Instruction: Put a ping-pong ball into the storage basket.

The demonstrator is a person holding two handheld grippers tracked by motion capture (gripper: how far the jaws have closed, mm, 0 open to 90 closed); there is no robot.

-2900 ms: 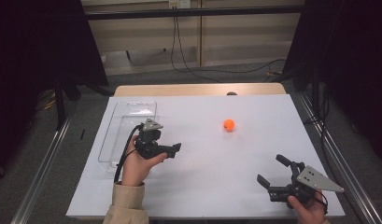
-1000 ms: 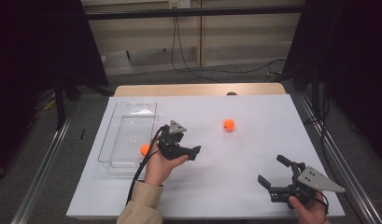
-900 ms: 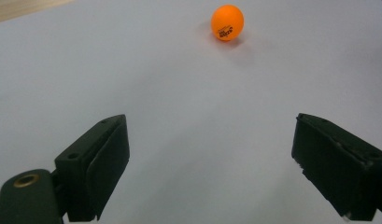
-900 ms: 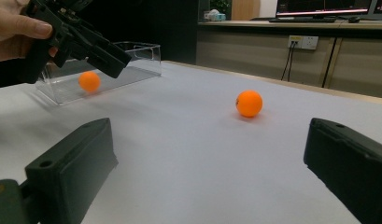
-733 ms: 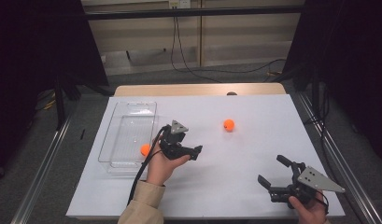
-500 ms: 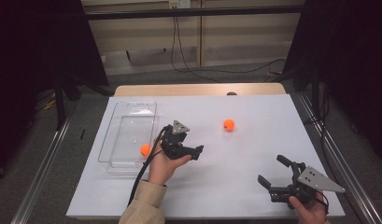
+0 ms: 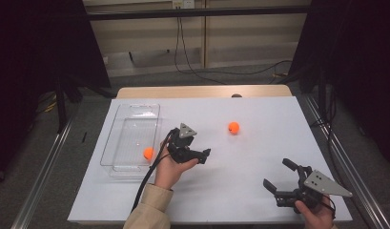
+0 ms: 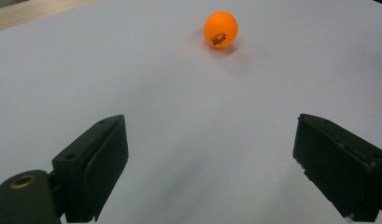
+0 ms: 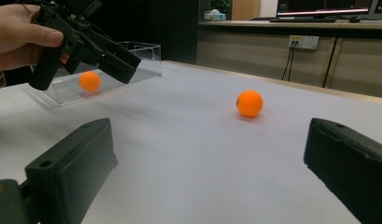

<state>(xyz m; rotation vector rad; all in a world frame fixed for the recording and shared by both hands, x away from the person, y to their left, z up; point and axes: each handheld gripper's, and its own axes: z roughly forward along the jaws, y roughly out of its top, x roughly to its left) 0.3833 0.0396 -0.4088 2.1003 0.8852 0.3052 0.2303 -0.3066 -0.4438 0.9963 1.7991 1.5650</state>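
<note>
Now one ball (image 7: 148, 153) lies in the tray (image 7: 117, 163), dropped since earlier, and the left gripper (image 7: 202, 155), jaws apart and empty, faces the second ball (image 7: 234, 127) at two o'clock.

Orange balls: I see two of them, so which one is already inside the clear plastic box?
The ball left of the left gripper; it lies inside the clear box. The other ball sits on the bare white table.

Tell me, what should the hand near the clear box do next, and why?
Probably reach forward to the orange ball on the table and close on it. The left gripper is open with nothing between its jaws and points at that ball, and another ball already lies in the clear tray.
</note>
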